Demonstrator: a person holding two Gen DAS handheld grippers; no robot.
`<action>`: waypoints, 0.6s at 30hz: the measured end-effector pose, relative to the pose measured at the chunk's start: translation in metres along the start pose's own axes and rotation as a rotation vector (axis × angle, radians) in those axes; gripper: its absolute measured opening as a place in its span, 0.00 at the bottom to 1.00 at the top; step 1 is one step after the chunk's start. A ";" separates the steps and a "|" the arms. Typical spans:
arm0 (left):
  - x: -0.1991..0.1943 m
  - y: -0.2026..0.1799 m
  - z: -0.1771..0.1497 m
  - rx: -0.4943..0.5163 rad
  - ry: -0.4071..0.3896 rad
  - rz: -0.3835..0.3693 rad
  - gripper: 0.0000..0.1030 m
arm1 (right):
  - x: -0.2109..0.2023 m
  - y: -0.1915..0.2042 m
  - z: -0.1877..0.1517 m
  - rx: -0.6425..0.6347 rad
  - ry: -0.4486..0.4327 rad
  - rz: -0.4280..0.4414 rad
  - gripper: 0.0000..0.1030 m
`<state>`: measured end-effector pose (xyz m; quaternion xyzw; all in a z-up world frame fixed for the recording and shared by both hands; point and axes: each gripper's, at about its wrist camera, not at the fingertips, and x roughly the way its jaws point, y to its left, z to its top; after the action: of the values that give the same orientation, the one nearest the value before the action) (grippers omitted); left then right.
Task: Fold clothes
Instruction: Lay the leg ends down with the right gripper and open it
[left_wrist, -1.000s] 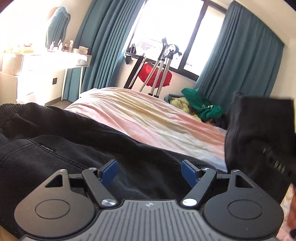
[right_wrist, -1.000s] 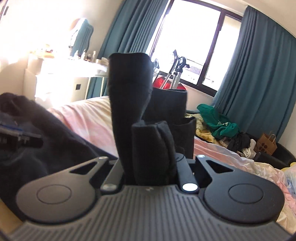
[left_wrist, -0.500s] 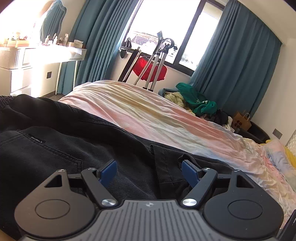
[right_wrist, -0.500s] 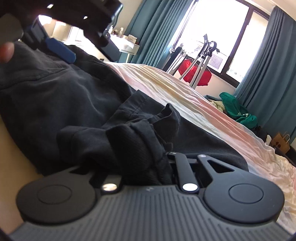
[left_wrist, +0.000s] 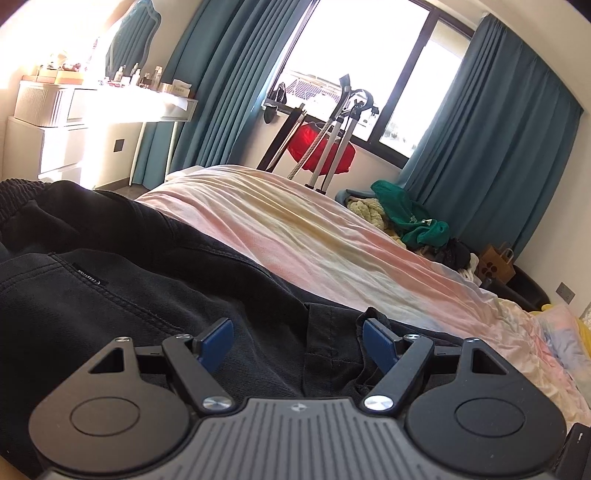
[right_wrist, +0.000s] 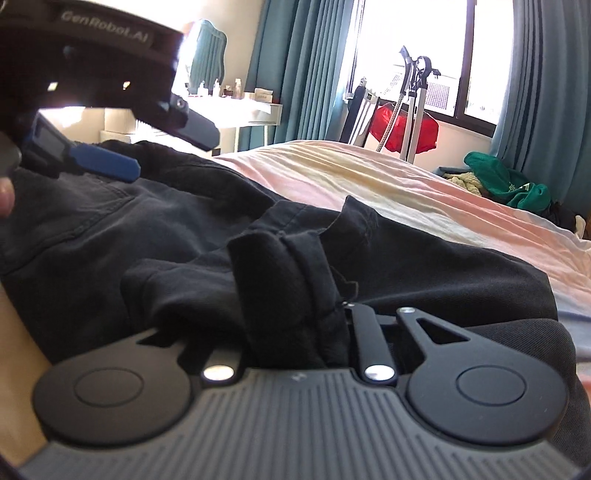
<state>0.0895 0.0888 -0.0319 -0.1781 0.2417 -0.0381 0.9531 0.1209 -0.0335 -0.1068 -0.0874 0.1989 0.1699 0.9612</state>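
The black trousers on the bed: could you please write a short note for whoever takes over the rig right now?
Left gripper: open, empty, low over the trousers.
Right gripper: shut on a bunched hem of the trousers, low over the trousers.
The trousers lie across the near part of the bed, waistband to the left.
Done: the gripped leg end is folded over onto the rest.
Left: release the hem, smooth the fold, likely fold once more.
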 end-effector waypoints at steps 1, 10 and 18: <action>0.000 -0.001 0.000 0.006 0.001 0.004 0.77 | -0.001 -0.001 0.000 0.017 0.002 0.010 0.23; -0.004 -0.011 0.000 0.097 0.002 0.002 0.77 | -0.038 -0.021 0.008 0.205 0.065 0.128 0.68; -0.008 -0.025 -0.012 0.199 0.058 -0.010 0.77 | -0.080 -0.051 0.017 0.426 0.109 0.230 0.68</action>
<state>0.0775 0.0627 -0.0291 -0.0826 0.2633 -0.0720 0.9585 0.0765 -0.1001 -0.0536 0.1312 0.2905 0.2274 0.9202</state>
